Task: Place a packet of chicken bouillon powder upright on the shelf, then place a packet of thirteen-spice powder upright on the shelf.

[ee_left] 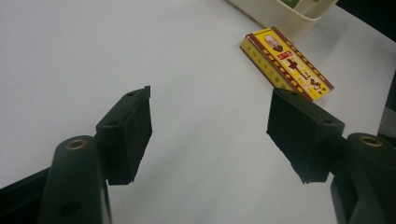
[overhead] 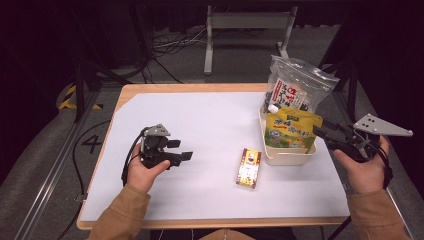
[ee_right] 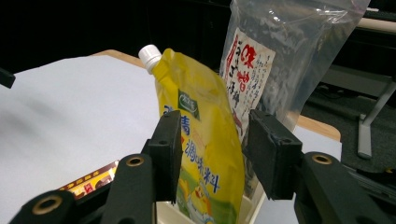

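Upright inside cream bin (overhead: 287,156) at worktop's (overhead: 200,125) right: yellow spouted pouch (overhead: 290,131), clear bag (overhead: 298,87) behind. Right hand-held gripper (overhead: 320,131) beside pouch, jaws parted, pads clear: release step, judging. Boxed packet (overhead: 249,167) flat near bin. Left hand-held gripper (overhead: 181,150) apart, empty; next likely reach for packet.

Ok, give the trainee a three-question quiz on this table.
1. True or false: the yellow pouch stands in the cream bin.
2. What lies flat on the table beside the bin? A) the box B) the clear bag C) a cup
3. What is between the right gripper's jaws?

Key: 1 true. 2 A. 3 the yellow pouch, jaws open around it.
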The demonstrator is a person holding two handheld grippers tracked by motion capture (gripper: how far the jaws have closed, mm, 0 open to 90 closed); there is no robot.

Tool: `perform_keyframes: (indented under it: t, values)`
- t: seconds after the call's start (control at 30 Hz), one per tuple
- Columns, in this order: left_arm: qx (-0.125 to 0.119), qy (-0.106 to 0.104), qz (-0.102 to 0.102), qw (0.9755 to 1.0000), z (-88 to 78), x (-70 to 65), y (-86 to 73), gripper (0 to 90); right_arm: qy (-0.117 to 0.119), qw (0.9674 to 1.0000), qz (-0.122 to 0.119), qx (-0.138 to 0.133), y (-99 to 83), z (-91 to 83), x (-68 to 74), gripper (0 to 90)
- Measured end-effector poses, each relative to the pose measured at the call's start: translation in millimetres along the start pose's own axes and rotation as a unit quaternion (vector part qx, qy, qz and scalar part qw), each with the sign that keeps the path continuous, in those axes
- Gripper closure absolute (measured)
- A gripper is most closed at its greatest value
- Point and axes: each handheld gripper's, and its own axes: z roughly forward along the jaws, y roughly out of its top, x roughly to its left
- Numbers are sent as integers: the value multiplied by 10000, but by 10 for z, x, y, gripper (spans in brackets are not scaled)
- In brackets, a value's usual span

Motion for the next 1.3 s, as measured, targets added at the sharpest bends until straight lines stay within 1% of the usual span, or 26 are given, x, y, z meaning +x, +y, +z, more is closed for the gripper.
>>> perform_keyframes:
  t: [0.1, 0.2, 0.27, 0.33, 0.37, 0.5, 0.63, 0.73, 0.8, 0.87, 0.93, 0.97, 1.0, 1.07, 1.13, 1.3]
  values:
    - [34, -58, 54, 10000, 23, -63, 39, 309, 17, 10000, 12, 38, -17, -49, 44, 540]
    - [76, -83, 127, 9999, 50, -109, 66, 308, 40, 10000, -33, 68, -42, -81, 88, 532]
    - [117, -102, 138, 9998, 66, -146, 75, 307, 72, 9999, -6, 111, -59, -87, 116, 527]
    - [123, -120, 162, 9997, 74, -165, 82, 306, 79, 9999, -17, 141, -66, -89, 134, 525]
    - [139, -127, 158, 9997, 76, -178, 88, 304, 93, 9998, -37, 156, -70, -95, 164, 516]
    - [171, -170, 219, 9995, 106, -247, 128, 295, 59, 9998, -87, 180, -63, -116, 216, 515]
    - [189, -229, 243, 9993, 143, -323, 184, 292, 113, 9997, -100, 186, -46, -140, 281, 515]
    - [214, -278, 263, 9990, 185, -397, 235, 277, 197, 9995, -112, 207, -28, -142, 323, 515]
    - [239, -271, 281, 9990, 215, -447, 260, 267, 215, 9995, -121, 214, -19, -139, 342, 515]
    - [300, -263, 343, 9986, 260, -507, 291, 259, 228, 9994, -125, 232, -17, -136, 356, 513]
    - [312, -298, 356, 9984, 301, -553, 311, 252, 259, 9993, -98, 251, -18, -131, 374, 501]
    - [342, -327, 369, 9982, 329, -582, 327, 252, 253, 9993, -69, 262, -20, -131, 381, 488]
    - [356, -343, 396, 9980, 354, -604, 339, 250, 232, 9994, 14, 263, -23, -131, 391, 475]
    - [378, -405, 414, 9976, 418, -657, 362, 249, 258, 9993, 93, 261, -31, -127, 406, 475]
    - [421, -411, 450, 9973, 469, -699, 378, 247, 245, 9992, 87, 295, -37, -127, 421, 489]
    - [525, -509, 550, 9958, 616, -816, 427, 244, 278, 9990, -18, 342, -57, -125, 469, 511]
